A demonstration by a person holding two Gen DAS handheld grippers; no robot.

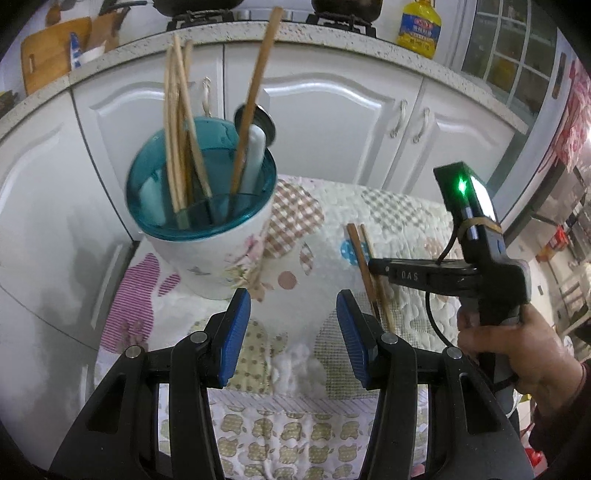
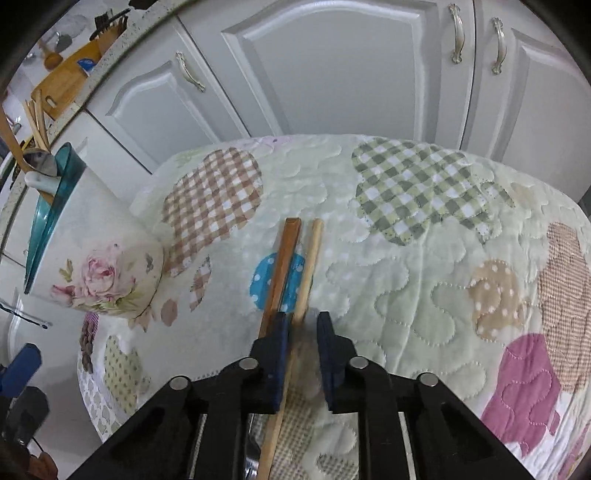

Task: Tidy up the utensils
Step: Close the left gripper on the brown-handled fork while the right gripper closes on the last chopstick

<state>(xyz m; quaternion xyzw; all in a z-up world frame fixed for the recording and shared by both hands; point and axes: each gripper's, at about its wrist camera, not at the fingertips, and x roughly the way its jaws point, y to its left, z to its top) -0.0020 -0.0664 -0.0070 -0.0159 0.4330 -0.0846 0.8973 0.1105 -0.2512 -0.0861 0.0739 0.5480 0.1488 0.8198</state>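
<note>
Left wrist view: quilted patchwork cover over the worktop, gingham, dotted and striped patches. Behind holder: white cabinet doors with curved handles, speckled counter edge above. On counter, far right of holder: yellow oil bottle; far left: wooden cutting boards; stove grates with dark pots above.

Utensil holder standing on cover, white with floral print, teal rim. Inside: bunch of pale chopsticks, one darker brown chopstick, white handle, metal spoon bowl behind it.

Right of holder, flat on cover: two loose chopsticks, dark brown chopstick and pale chopstick, side by side, nearly touching.

Left claw near edge of cover in front of holder, blue pads wide apart, holding nothing. Right claw down over near ends of loose pair, pads partly closed; pale one between pads, brown one under or beside left pad. Contact blurred, cannot tell if clamped. Right hand gripping black handle, green light lit on top unit. Nothing between holder and loose pair but bare cover.
</note>
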